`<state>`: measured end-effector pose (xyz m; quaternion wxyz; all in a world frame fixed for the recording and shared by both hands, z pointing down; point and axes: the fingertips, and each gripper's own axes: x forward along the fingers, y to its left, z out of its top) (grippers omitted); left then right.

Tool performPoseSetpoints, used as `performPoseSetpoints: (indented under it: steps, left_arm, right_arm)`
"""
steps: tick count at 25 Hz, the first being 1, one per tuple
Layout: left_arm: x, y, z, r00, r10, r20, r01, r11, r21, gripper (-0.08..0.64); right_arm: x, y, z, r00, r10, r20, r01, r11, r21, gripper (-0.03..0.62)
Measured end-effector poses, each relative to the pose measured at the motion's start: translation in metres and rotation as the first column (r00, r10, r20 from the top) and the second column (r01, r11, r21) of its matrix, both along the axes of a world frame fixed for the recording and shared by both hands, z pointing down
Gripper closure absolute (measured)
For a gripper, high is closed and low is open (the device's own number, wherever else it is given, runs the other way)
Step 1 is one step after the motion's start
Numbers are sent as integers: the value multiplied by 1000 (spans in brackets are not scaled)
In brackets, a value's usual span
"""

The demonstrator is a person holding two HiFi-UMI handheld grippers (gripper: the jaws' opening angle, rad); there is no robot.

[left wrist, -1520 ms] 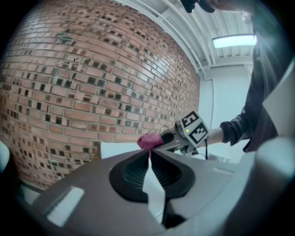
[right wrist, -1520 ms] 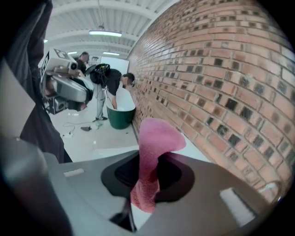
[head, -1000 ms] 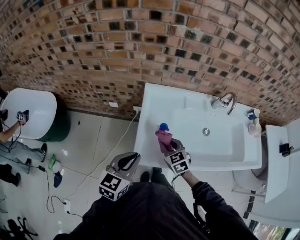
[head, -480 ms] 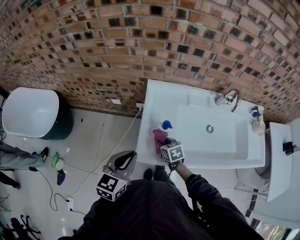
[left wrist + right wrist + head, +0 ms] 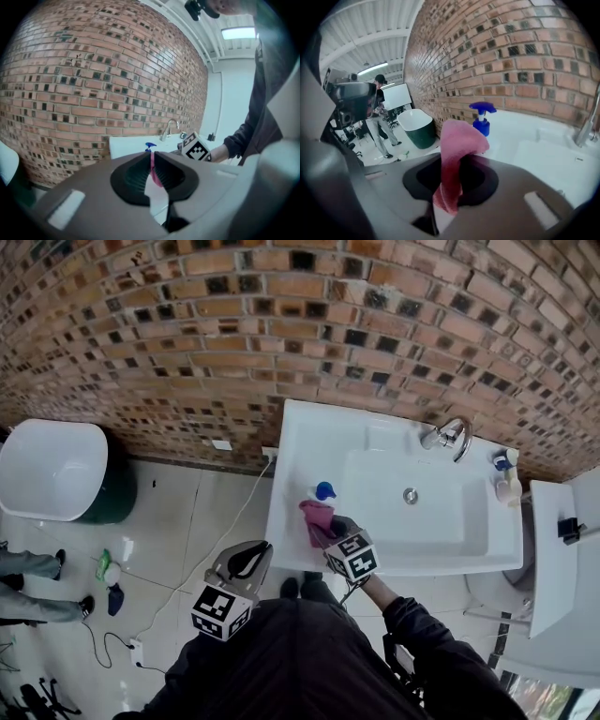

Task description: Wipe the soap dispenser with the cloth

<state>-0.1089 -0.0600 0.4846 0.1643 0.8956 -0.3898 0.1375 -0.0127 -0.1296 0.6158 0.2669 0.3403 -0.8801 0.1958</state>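
Observation:
The soap dispenser [image 5: 325, 490], with its blue pump head [image 5: 482, 117], stands on the front left corner of the white sink [image 5: 394, 563]. My right gripper [image 5: 330, 532] is shut on a pink cloth [image 5: 318, 518]. The cloth's folded end [image 5: 459, 140] sticks up out of the jaws just short of the pump, on its near side; I cannot tell whether it touches. My left gripper [image 5: 251, 562] hangs below the sink's front left corner over the floor. Its jaws [image 5: 153, 161] are shut with nothing in them, and the cloth shows far off through the slit.
A chrome faucet [image 5: 450, 439] and a second small bottle [image 5: 507, 481] stand at the sink's back right. A brick wall [image 5: 234, 343] rises behind. A white tub [image 5: 52, 470] sits at the left, a white shelf [image 5: 561, 559] at the right. People's legs [image 5: 33, 568] and cables are on the floor.
The right gripper shifted the cloth slightly left by the dispenser and rolled a little, then came back near where it was. The left gripper kept still.

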Motion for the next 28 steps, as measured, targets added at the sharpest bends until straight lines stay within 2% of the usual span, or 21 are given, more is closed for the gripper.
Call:
performPoseSetpoints:
  steps: [3, 8, 13, 16, 20, 23, 25, 28]
  left_arm:
    - [2, -3, 0, 1000, 8, -2, -8, 1000, 3, 535]
    - [0, -5, 0, 1000, 6, 4, -6, 1000, 5, 535]
    - [-4, -6, 1, 1000, -11, 12, 11, 1000, -4, 535]
    - [-3, -7, 4, 1000, -10, 13, 10, 1000, -13, 535]
    - [5, -12, 7, 1000, 10, 10, -9, 1000, -21, 535]
    - [15, -16, 7, 999, 33, 4, -33, 999, -19, 535]
    - [22, -19, 7, 999, 46, 3, -45, 999, -19, 535]
    - [30, -22, 7, 998, 56, 6, -56, 998, -19, 535]
  right_arm:
    - [16, -4, 7, 998, -12, -63, 13, 1000, 18, 520]
    - [25, -10, 47, 991, -22, -133, 12, 997, -76, 520]
    - [26, -3, 84, 991, -18, -136, -13, 974, -225, 520]
    - [21, -1, 74, 994, -26, -103, 2, 975, -224, 520]
    - [38, 5, 45, 1000, -8, -17, 5, 983, -184, 520]
    - [66, -4, 13, 990, 90, 104, -72, 983, -166, 520]
    - [83, -21, -5, 963, 181, 201, -145, 973, -181, 520]
    - [89, -43, -10, 896, 286, 339, -187, 937, -297, 520]
